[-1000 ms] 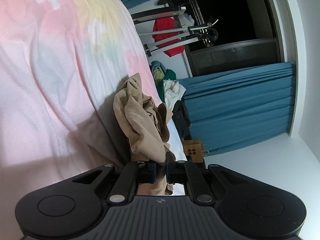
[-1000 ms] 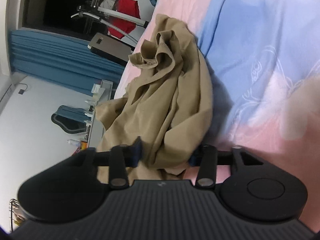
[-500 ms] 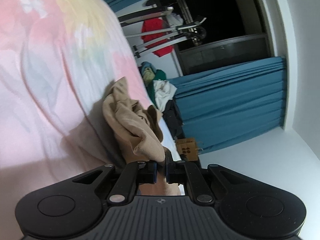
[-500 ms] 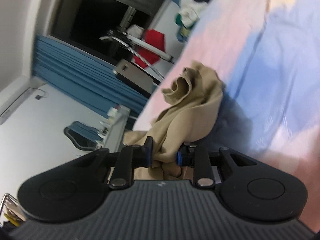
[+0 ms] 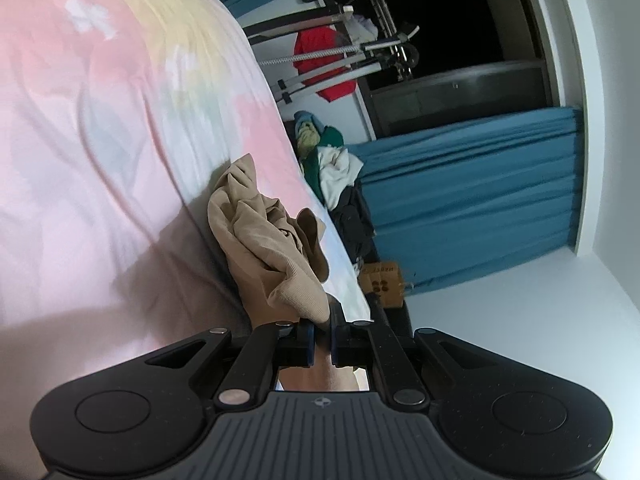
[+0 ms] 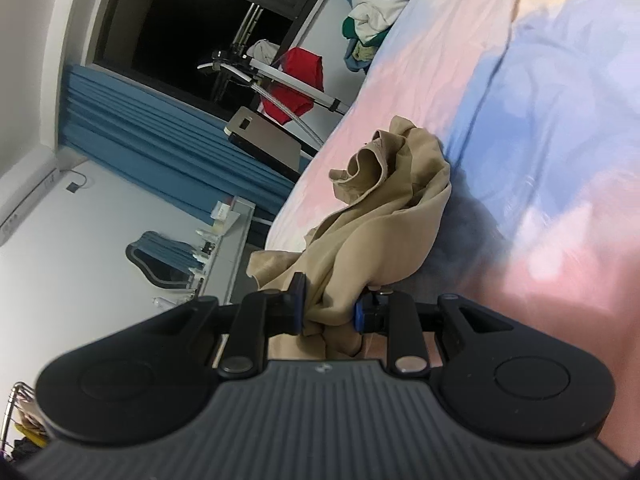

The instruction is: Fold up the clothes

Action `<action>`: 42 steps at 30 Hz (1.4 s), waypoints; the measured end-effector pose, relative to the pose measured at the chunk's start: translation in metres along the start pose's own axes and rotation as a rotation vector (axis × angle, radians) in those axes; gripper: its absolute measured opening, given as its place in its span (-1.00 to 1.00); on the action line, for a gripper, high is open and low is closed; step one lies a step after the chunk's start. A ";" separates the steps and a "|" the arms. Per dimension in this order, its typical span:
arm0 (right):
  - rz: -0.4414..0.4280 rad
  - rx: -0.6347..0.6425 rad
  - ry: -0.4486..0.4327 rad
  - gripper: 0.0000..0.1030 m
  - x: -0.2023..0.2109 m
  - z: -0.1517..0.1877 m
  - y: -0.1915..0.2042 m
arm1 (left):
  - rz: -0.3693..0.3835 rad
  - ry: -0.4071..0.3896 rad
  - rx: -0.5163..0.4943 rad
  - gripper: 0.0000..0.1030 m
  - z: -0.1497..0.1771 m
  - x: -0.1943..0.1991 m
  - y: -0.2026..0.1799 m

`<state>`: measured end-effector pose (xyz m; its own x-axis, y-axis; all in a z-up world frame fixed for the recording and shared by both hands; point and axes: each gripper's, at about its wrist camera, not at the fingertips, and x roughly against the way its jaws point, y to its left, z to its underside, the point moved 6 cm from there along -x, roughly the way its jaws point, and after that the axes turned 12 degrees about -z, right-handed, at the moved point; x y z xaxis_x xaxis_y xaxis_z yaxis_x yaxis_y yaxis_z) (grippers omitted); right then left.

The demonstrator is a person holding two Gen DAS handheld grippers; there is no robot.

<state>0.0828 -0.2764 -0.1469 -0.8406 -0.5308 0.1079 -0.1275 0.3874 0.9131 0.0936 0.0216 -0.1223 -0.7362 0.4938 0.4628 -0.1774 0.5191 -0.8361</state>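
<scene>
Tan garment (image 5: 272,248) on the bed (image 5: 100,140): I have my left hand-held gripper (image 5: 320,340) and right hand-held gripper (image 6: 328,312) both clamped on it.

Right gripper (image 6: 327,312) is way narrower now than a second ago: its jaws go from wide open around the tan garment (image 6: 384,216) to pinching a bunch of it. The cloth now rises off the bedsheet (image 6: 540,128) ahead of it, less spread out.

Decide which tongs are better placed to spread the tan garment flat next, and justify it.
Probably the left tongs: shut on one thin edge of the tan garment. The right tongs grip a thick bunch with the jaws further apart.
</scene>
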 end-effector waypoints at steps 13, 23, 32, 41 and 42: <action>0.088 0.051 0.064 -0.50 0.069 0.048 0.028 | -0.069 0.091 0.045 -0.87 0.041 0.065 0.020; 0.100 -0.001 0.009 -0.46 0.001 -0.016 0.041 | -0.076 0.045 0.077 -0.83 -0.029 -0.010 -0.031; 0.205 -0.102 -0.027 -0.44 -0.078 -0.061 -0.026 | -0.136 0.049 -0.063 -0.72 -0.074 -0.118 -0.034; 0.085 -0.065 -0.008 0.50 -0.099 -0.070 -0.044 | -0.133 0.059 -0.177 0.17 -0.081 -0.161 -0.023; 0.050 -0.029 -0.019 0.62 -0.097 -0.070 -0.037 | -0.124 0.048 -0.207 0.39 -0.079 -0.158 -0.028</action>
<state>0.2064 -0.2919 -0.1632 -0.8552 -0.4971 0.1465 -0.0702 0.3912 0.9176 0.2667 -0.0162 -0.1487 -0.6842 0.4479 0.5756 -0.1226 0.7074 -0.6961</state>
